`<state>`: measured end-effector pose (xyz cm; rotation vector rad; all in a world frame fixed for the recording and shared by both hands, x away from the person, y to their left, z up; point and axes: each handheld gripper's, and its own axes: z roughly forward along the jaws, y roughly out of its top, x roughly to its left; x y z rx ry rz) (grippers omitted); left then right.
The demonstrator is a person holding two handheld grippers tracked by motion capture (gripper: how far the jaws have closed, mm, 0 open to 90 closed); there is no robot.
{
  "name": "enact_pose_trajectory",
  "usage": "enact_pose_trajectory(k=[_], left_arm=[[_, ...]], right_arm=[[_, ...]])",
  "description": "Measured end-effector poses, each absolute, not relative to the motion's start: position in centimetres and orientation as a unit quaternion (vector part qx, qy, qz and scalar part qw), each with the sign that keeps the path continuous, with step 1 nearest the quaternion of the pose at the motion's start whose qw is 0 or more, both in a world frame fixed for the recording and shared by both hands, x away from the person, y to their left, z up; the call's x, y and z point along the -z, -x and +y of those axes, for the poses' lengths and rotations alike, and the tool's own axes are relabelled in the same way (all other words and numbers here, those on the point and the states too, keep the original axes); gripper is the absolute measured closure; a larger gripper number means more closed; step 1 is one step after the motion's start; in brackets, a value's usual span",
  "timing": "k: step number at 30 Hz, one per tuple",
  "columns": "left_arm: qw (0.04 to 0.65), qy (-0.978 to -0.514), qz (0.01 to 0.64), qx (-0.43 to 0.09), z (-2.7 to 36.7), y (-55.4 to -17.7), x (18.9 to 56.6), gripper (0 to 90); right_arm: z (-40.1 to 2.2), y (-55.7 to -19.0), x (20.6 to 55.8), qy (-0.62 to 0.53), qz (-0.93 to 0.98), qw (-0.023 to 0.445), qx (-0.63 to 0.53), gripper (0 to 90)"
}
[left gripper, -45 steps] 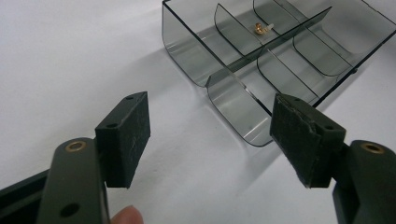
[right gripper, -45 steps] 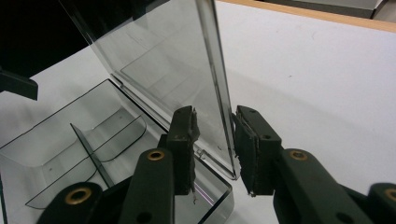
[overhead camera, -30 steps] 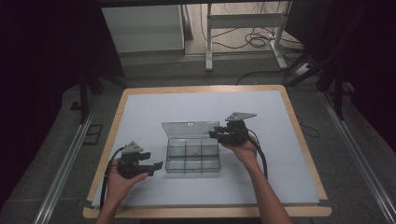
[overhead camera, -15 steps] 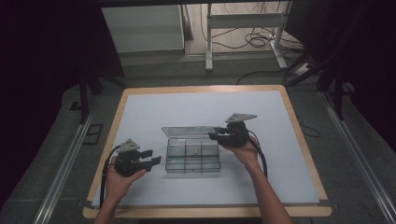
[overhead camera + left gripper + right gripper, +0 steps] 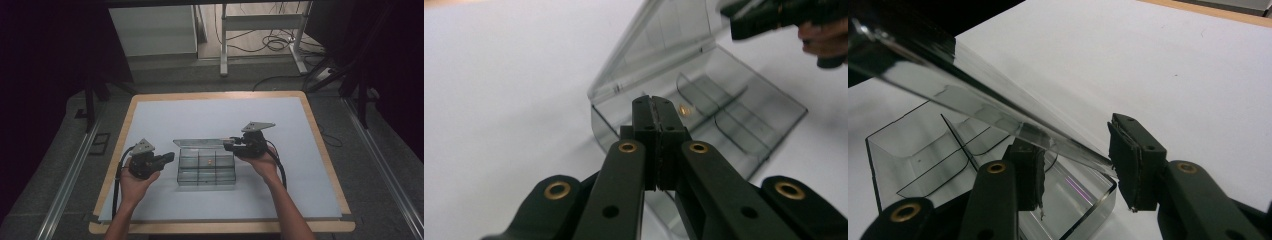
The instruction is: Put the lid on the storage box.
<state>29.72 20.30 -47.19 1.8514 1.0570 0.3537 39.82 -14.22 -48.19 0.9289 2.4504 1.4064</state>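
Clear smoky plastic is what the compartment box [image 5: 206, 169] is made of, and it sits on the white mat [image 5: 165, 120] near the middle of the table, closer to the person's side. To the left of the box, just beside its short end, the left gripper [image 5: 169, 158] points at it; its jaws have just been closing and now meet flat against each other with nothing between them, as the left gripper view makes plain [image 5: 655, 112]. Inside the box, in one of the middle compartments, lies a small orange-gold piece [image 5: 208, 161], seen past the closed jaw tips in the left gripper view [image 5: 683, 109]. The lid [image 5: 202, 143] stands raised along the far edge of the box, tilted back from the compartments. At the right far corner of the box the right gripper [image 5: 231, 145] reaches to that lid. In the right gripper view [image 5: 1075, 160] its jaws have just been opening and stand apart with the lid's edge [image 5: 998, 117] running between them; the left pad looks to be against the plastic, the right pad clear of it.
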Motion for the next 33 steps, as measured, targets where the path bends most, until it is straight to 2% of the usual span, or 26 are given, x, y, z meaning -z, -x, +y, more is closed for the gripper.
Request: enact_pose_trajectory(k=[7, 18, 33], left_arm=[[0.486, -0.748, 0.424, -0.154, 19.6, -30.5, 45.7, 90.0], [0.492, -0.747, 0.419, -0.159, 18.9, -30.7, 45.6, 90.0], [0.49, -0.748, 0.42, -0.155, 18.4, -30.7, 46.0, 90.0]], right_arm=[[-14.3, -39.9, 48.2, -0.311, 0.822, 0.083, -0.469, 56.5], [-14.4, -39.8, 48.1, -0.312, 0.822, 0.082, -0.47, 56.0], [-15.9, -39.2, 47.9, -0.323, 0.818, 0.091, -0.468, 42.2]])
